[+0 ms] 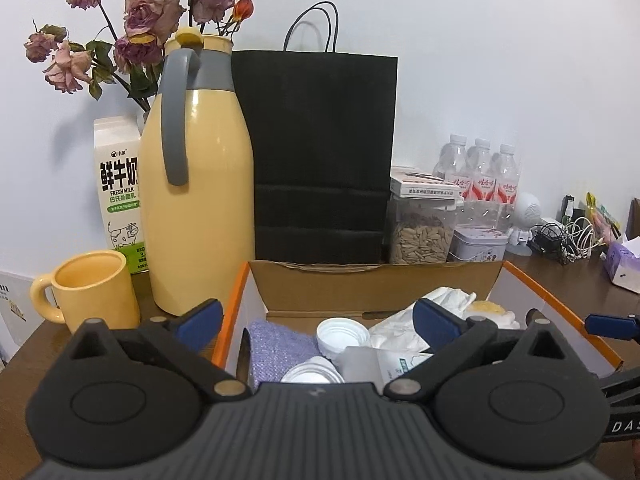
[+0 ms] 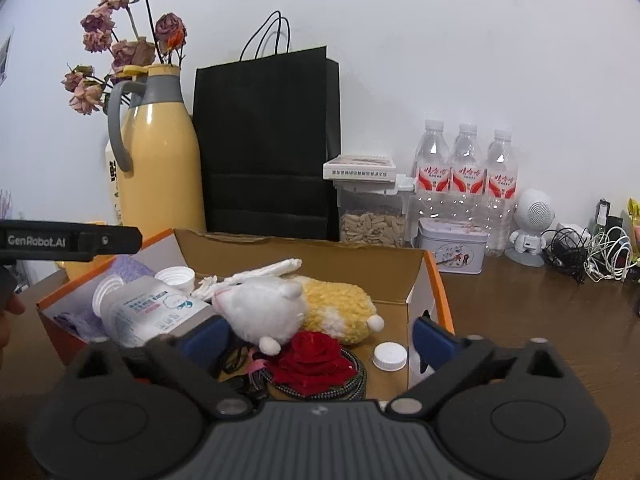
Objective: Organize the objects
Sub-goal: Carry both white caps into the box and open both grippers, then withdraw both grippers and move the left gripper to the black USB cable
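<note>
Right wrist view: my right fingers [image 2: 320, 334] are spread wide and grasp nothing, poised over the near edge of the open cardboard box [image 2: 434, 280], which stands on the brown table [image 2: 540, 312] and fills the lower centre of the frame. Inside it, left to right: a lavender cloth [image 2: 80, 320], a clear plastic bottle [image 2: 148, 308] lying on its side, a white screw cap [image 2: 176, 278], a white-and-yellow plush toy [image 2: 304, 308], a red fabric rose [image 2: 316, 362] on a braided cable [image 2: 360, 376], and a second white cap [image 2: 389, 356].

Left wrist view: my left fingers [image 1: 320, 318] are likewise released and empty, over the left half of the same box [image 1: 234, 292].

Handling, as I judge it:
- The plush is light, soft and squashy; I would pinch it across the body at mid-frame, where it will compress and not slip.
- The bottle looks empty, so light, but is smooth, round and thin-walled; I would take it across the middle of the barrel with a gentle squeeze.
- The caps are small, rigid and ribbed; grip across the diameter.
- The rose is delicate; I would take it low, not by the petals.
- The cable is limp and will trail.
</note>
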